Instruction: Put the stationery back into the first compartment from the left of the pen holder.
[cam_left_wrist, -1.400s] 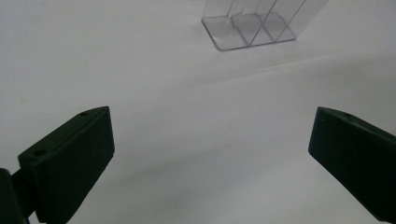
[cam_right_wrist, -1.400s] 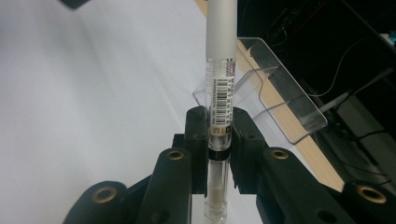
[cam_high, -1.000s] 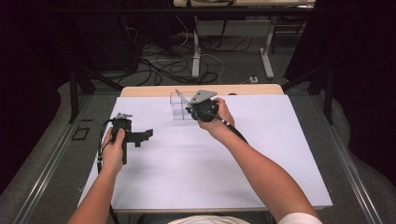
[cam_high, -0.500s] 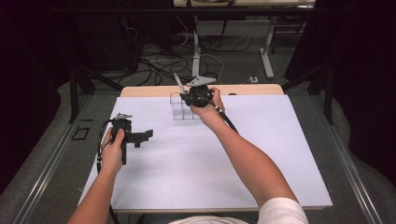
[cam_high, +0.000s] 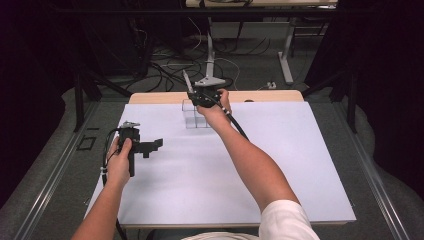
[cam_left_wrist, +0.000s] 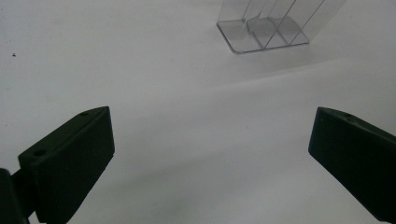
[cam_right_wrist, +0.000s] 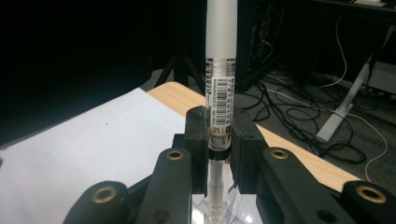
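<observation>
Step in hand: a pen (cam_right_wrist: 220, 70) is judged to be on its way into the clear divided holder (cam_high: 196, 114) at the table's (cam_high: 300, 165) far edge.
Right gripper (cam_right_wrist: 219, 140): clamped on the pen's barrel, held above the holder.
Left gripper (cam_left_wrist: 210, 154): jaws apart, nothing held, resting at the table's left.
Advice: the pen should be kept upright, its tip centred over one compartment, then lowered slowly before release.

right gripper (cam_high: 196, 95) slid left along the far edge, now sitting right above the clear holder (cam_high: 195, 116), and the pen (cam_high: 187, 81) it's clamping has tipped up, standing nearly upright.
</observation>
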